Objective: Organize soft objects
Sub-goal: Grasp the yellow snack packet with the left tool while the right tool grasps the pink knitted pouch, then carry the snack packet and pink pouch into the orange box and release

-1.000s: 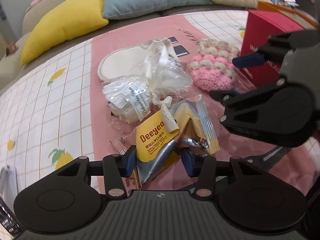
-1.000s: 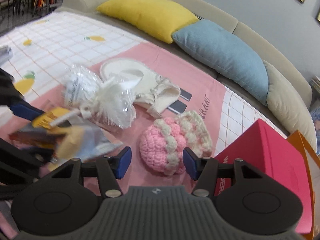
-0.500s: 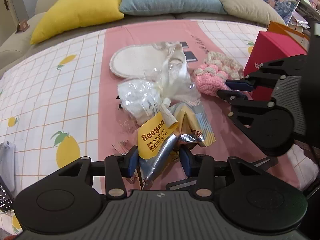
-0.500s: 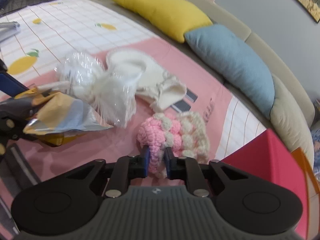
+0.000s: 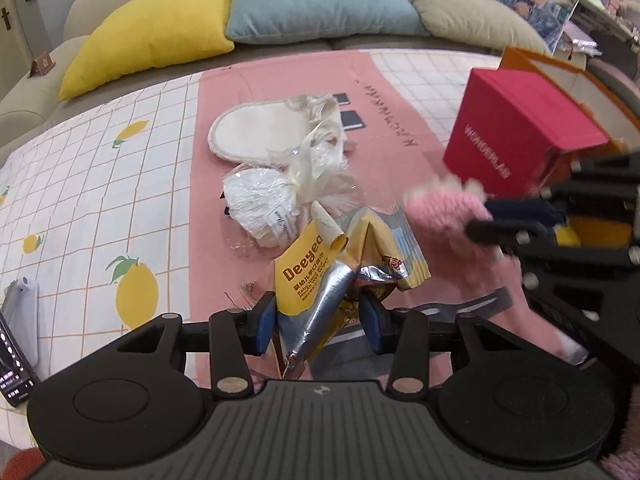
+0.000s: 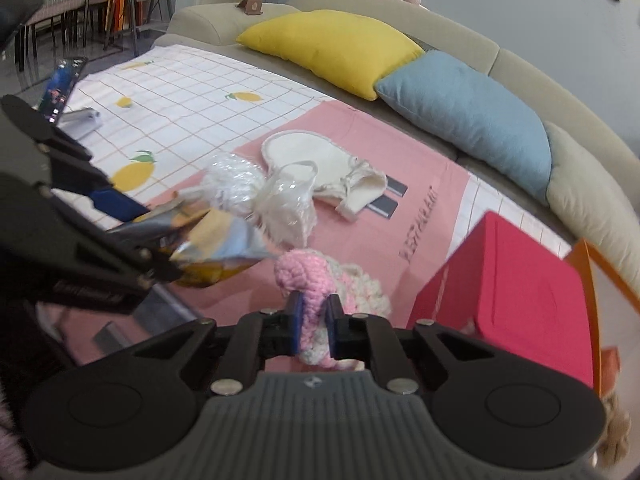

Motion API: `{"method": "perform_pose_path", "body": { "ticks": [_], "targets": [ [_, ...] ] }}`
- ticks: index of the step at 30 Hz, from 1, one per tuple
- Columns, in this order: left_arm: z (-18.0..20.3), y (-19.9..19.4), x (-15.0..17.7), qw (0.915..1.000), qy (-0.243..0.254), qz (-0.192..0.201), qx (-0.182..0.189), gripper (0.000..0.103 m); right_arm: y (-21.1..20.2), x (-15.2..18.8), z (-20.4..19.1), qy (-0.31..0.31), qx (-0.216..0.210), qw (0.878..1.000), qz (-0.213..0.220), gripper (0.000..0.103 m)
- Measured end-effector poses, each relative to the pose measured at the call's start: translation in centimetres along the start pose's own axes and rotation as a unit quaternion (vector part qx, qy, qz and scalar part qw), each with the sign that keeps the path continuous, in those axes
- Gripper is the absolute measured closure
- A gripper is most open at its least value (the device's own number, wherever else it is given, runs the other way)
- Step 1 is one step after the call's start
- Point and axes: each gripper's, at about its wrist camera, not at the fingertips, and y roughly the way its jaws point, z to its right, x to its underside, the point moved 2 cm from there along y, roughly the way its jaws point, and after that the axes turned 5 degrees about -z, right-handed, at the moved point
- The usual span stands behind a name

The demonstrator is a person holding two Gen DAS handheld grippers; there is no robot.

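Note:
My right gripper (image 6: 313, 323) is shut on the pink and cream crocheted pouch (image 6: 310, 280) and holds it off the pink cloth; the pouch also shows blurred in the left wrist view (image 5: 444, 216). My left gripper (image 5: 318, 322) is closed on a yellow and silver wipes packet (image 5: 320, 280) and holds it up; the packet also shows in the right wrist view (image 6: 216, 240). A cream slipper (image 5: 260, 132) and a clear bag with a white bundle (image 5: 264, 204) lie on the pink cloth beyond.
A red box (image 5: 516, 136) stands at the right with an orange bag (image 5: 560, 68) behind it. Yellow (image 5: 156, 36), blue (image 5: 320, 8) and beige pillows line the sofa back. A phone on a stand (image 5: 12, 344) sits at the left edge.
My right gripper has lifted the crocheted pouch off the cloth, toward the right and nearer the red box. My left gripper has kept hold of the wipes packet and pulled back slightly.

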Motion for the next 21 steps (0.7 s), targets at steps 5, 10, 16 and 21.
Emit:
{"method": "perform_pose_path", "body": {
  "ticks": [5,10,16,21],
  "targets": [
    [0.9,-2.0,-0.1,0.9999,0.005,0.015,0.002,0.053,-3.0,1.2,0.6,0.026,-0.010,1.000,0.008,0.099],
    [1.6,-3.8,-0.1,0.9997,-0.008,0.016,0.015,0.053,-5.2,1.8,1.2,0.032,-0.003,0.999,0.018,0.099],
    [3.1,-5.7,-0.4,0.9991,-0.011,0.020,0.035,0.053,-7.4,2.5,2.3,0.044,0.010,0.998,0.036,0.099],
    [4.8,-7.6,-1.5,0.9981,-0.004,0.039,0.048,0.053,-10.2,2.7,3.5,0.052,0.026,0.996,0.062,0.100]
  ]
}}
